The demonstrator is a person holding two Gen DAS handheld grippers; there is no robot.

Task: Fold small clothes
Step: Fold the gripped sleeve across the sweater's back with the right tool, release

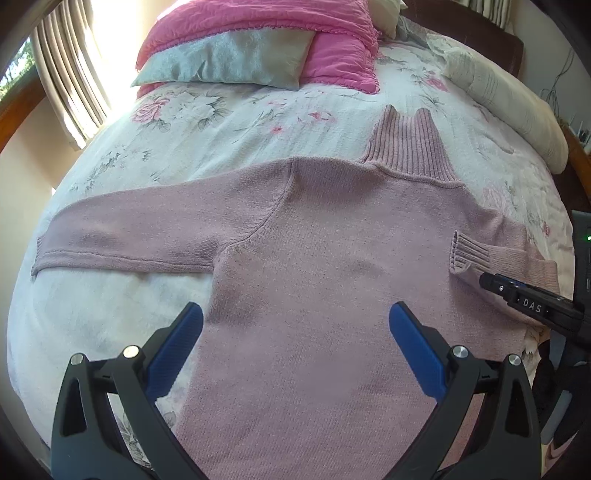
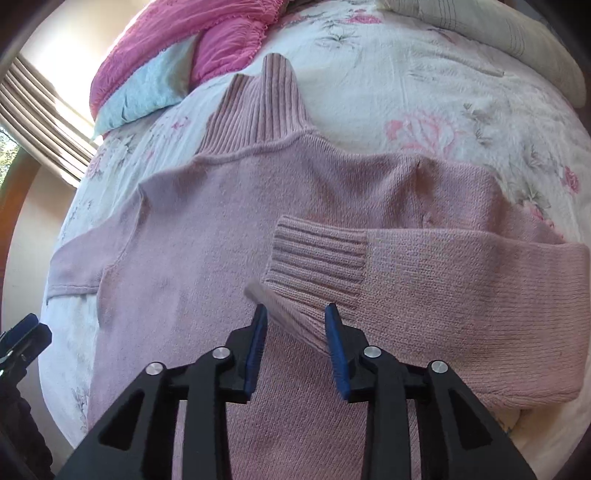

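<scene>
A pink knitted turtleneck sweater (image 1: 332, 258) lies flat on the floral bedspread (image 1: 207, 122), ribbed collar (image 1: 410, 147) pointing toward the pillows. Its left sleeve (image 1: 129, 240) stretches straight out to the left. The right sleeve (image 2: 461, 280) is folded inward across the chest, and its ribbed cuff (image 2: 317, 258) rests on the body. My right gripper (image 2: 295, 321) is shut on the lower edge of that cuff, which runs between the blue pads. Over the sweater's lower body, my left gripper (image 1: 295, 317) hovers wide open and holds nothing.
Pink pillows (image 1: 266, 22) and a pale blue cushion (image 1: 229, 59) lie at the head of the bed. A cream bolster (image 1: 509, 107) runs along the right side. Striped curtains (image 1: 70, 74) hang at the left window. The bed edge curves away on the left.
</scene>
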